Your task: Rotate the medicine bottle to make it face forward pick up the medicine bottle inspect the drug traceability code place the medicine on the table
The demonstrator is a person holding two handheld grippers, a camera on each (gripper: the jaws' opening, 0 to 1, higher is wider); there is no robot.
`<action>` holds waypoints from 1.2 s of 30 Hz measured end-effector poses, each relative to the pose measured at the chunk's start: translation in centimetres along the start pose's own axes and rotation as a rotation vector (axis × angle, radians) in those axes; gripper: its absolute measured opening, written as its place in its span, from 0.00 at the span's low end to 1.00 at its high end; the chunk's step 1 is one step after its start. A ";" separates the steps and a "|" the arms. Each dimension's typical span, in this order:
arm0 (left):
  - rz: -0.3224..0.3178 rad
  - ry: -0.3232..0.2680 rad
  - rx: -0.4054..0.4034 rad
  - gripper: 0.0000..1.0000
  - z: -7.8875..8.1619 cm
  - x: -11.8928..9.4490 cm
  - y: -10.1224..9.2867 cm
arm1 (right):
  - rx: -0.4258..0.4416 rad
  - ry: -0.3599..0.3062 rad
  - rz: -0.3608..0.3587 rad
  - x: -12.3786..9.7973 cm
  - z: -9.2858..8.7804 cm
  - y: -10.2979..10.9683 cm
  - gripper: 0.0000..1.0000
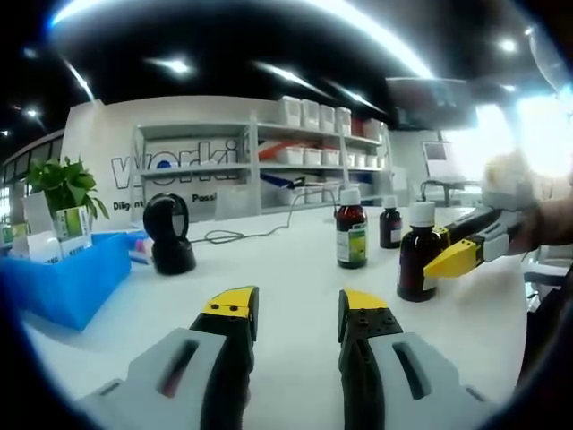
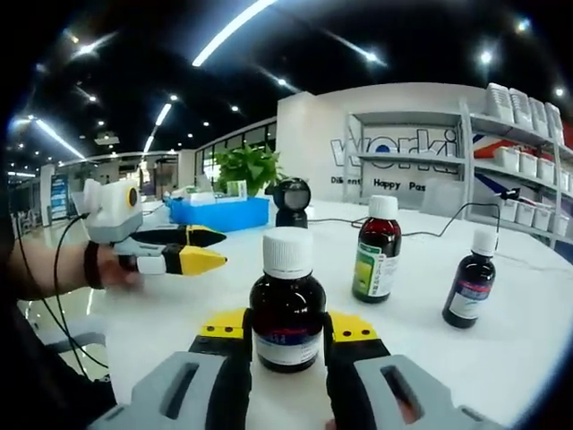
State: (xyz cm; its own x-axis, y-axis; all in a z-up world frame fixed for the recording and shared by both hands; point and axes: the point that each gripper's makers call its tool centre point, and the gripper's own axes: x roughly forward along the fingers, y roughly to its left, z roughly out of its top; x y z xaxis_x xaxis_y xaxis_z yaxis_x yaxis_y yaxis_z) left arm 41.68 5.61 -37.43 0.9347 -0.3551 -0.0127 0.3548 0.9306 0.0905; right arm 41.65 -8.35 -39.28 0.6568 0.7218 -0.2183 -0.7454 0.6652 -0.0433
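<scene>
- Right gripper (image 2: 286, 333): jaws drawn in on either side of a brown medicine bottle (image 2: 287, 300) with a white cap, pads against its body, upright on the white bench (image 2: 537, 340).
- Left gripper (image 1: 297, 309): jaws parted, nothing between them, hovering over bare bench top, well short of the clamped bottle.
- Two more bottles behind: a green-labelled bottle (image 2: 377, 249) mid-bench, a small dark bottle (image 2: 471, 278) toward the right edge.
- Blue bin (image 2: 219, 213) at the far side.
</scene>
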 end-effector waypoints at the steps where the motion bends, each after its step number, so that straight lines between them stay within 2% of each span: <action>1: 0.000 0.001 0.001 0.27 0.0 0.0 0.0 | -0.003 0.002 0.004 0.0 0.0 0.0 0.27; 4: 0.000 0.001 0.002 0.27 0.0 0.0 0.0 | 0.012 0.008 0.022 0.0 -0.4 0.1 0.37; 7: 0.000 0.002 0.002 0.27 -0.1 0.0 0.0 | -0.013 -0.001 0.042 -0.1 -0.2 0.3 0.42; 17: 0.002 0.004 0.005 0.26 -0.1 0.0 0.0 | -0.069 -0.010 0.143 -1.1 -0.2 -0.4 0.42; 21: 0.003 0.006 0.006 0.26 -0.1 0.0 0.0 | -0.077 -0.047 0.199 -1.5 -0.3 -0.2 0.41; 25: 0.004 0.008 0.008 0.26 -0.2 0.0 0.1 | -0.084 -0.042 0.209 -1.3 -0.8 -0.2 0.39; 36: 0.009 0.011 0.010 0.26 -0.2 0.0 0.1 | -0.070 -0.081 0.224 -0.3 0.9 0.5 0.34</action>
State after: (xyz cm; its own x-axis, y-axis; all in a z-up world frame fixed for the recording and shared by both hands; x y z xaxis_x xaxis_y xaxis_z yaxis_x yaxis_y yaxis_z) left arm 41.75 5.70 -37.66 0.9381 -0.3455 -0.0233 0.3460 0.9329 0.1002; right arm 41.25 -8.05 -38.35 0.4793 0.8645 -0.1514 -0.8776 0.4742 -0.0708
